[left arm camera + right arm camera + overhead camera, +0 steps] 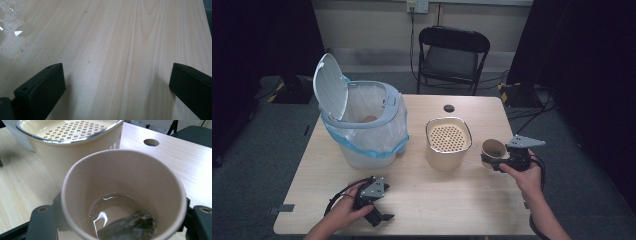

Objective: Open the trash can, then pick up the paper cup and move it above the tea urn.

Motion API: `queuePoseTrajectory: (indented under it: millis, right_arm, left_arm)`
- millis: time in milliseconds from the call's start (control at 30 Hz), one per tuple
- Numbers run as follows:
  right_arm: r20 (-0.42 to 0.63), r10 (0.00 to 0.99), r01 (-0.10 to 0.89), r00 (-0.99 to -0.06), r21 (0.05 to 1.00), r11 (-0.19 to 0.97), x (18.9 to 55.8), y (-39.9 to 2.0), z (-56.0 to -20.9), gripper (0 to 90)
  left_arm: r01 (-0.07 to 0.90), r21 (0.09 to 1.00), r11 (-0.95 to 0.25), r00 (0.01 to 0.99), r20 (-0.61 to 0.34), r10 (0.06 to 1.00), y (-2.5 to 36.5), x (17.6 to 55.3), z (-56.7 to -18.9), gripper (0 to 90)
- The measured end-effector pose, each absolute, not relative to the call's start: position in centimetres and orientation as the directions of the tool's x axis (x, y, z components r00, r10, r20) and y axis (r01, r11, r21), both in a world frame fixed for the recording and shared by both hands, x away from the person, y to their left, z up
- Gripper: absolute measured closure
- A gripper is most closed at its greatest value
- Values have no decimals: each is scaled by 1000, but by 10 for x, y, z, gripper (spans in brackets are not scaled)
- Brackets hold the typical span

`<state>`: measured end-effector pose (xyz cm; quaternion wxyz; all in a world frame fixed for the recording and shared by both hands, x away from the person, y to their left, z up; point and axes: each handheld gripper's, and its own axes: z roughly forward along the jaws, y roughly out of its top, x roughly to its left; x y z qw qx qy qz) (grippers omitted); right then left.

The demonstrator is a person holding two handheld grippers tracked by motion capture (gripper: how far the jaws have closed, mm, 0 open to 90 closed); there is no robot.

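From above, my right gripper [493, 162] grasps the paper cup [493, 149] beside the strainer pot [448, 142] — my left gripper [379, 218] rests released on the table [452, 200] — up close, the cup holds liquid and a dark tea bag [128, 226].

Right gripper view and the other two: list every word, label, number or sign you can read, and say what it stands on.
No text can be read in any view.
Strainer container: pale vertical marks on its side wall near the rim, too small and blurred to read.
Paper cup in the right gripper: plain, no print.
Bin: no label visible.
Wall socket: no legible marking.
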<state>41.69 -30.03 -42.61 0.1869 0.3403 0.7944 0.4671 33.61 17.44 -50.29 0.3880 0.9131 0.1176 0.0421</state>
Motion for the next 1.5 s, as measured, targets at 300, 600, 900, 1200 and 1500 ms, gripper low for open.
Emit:
queuePoseTrajectory:
  millis: [300,600,900,1200,1500]
  right_arm:
    - [15,728,370,-685,869,329,431,-299,-420,273]
    - [9,732,365,-681,871,328,442,-301,-411,273]
    - [-13,725,354,-689,867,352,456,-297,-402,274]
    - [-43,729,337,-683,867,366,471,-290,-398,275]
    - [-82,727,306,-682,871,385,492,-287,-396,275]
  left_arm:
    - [182,718,-672,969,-13,248,174,336,-503,0]
    - [182,718,-671,969,-13,248,174,336,-503,0]
    - [181,719,-671,969,-13,248,174,336,-503,0]
    - [182,718,-671,969,-13,248,174,336,-503,0]
    - [182,718,-672,969,-12,249,174,336,-503,0]
